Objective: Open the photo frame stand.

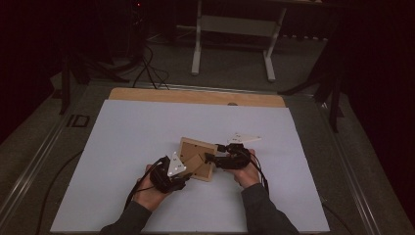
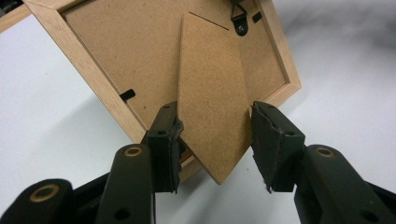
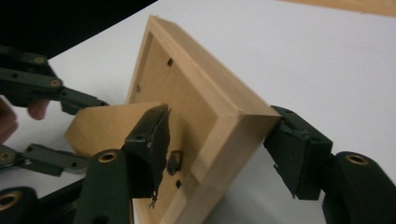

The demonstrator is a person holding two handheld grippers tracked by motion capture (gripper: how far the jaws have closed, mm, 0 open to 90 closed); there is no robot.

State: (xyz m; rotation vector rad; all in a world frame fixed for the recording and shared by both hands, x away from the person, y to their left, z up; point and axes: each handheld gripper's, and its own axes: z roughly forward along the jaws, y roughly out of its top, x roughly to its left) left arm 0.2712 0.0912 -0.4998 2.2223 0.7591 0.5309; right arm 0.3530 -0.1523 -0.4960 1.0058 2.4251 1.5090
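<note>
The left hand-held gripper has its jaws apart, straddling the easel stand without visibly clamping it. The picture frame rests back-up, tilted, on the white bench; judged light, rigid wood, possibly with fragile glazing. Grip the rim. The right hand-held gripper spans one frame corner, jaws apart
</note>
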